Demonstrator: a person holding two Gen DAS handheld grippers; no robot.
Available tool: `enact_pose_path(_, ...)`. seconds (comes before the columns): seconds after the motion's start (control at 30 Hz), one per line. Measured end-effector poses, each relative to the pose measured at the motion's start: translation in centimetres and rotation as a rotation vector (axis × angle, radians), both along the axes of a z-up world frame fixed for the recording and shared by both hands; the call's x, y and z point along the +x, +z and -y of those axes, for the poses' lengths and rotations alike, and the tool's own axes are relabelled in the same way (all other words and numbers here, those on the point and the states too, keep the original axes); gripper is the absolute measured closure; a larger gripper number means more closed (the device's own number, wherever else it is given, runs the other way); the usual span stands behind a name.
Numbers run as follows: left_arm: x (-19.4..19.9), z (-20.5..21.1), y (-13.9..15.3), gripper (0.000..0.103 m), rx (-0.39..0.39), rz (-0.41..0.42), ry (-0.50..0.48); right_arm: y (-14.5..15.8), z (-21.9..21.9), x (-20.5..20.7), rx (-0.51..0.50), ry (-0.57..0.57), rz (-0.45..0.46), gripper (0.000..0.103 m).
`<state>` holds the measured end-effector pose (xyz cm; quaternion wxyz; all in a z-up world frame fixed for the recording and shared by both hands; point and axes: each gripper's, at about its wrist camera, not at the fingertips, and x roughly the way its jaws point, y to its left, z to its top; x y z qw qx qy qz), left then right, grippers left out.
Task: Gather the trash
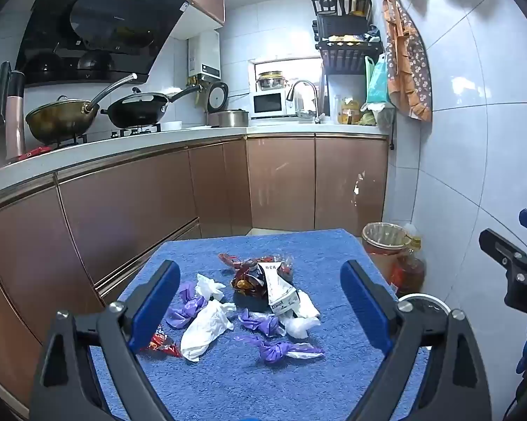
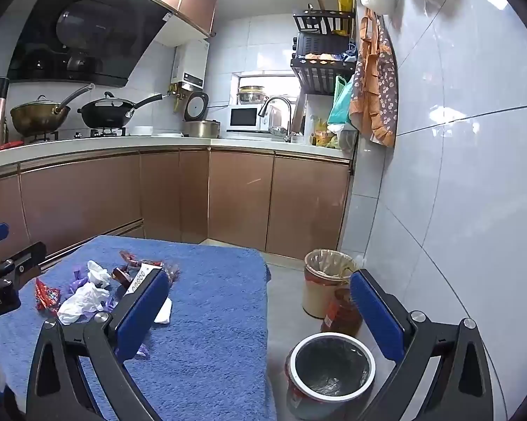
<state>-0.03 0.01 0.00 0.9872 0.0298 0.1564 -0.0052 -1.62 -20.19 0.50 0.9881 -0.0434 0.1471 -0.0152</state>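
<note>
Trash lies in a heap on the blue towel-covered table (image 1: 228,379): purple knotted wrappers (image 1: 188,307), crumpled white tissues (image 1: 204,329), a brown-red snack bag (image 1: 246,280), a white printed packet (image 1: 277,287) and a red wrapper (image 1: 161,342). My left gripper (image 1: 260,268) hangs open above the near side of the heap, touching nothing. My right gripper (image 2: 260,277) is open too, over the table's right edge and the floor, with the red wrapper (image 2: 47,296) and tissues (image 2: 82,300) to its left. A white-rimmed bin with a black liner (image 2: 333,365) stands on the floor just below it.
A second bin with a clear liner (image 2: 328,280) and an oil bottle (image 2: 340,312) stand by the tiled wall on the right. Brown cabinets (image 1: 130,210) and a counter with woks run along the left and back. Floor shows between the table and the bins.
</note>
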Motion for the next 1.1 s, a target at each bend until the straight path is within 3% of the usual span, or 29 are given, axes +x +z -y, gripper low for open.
enact_pose_path(1.1,-0.09,-0.39,-0.15,0.01,-0.016,0.006,0.009,0.36,-0.3,-0.84,-0.034,-0.023,0.045,0.0)
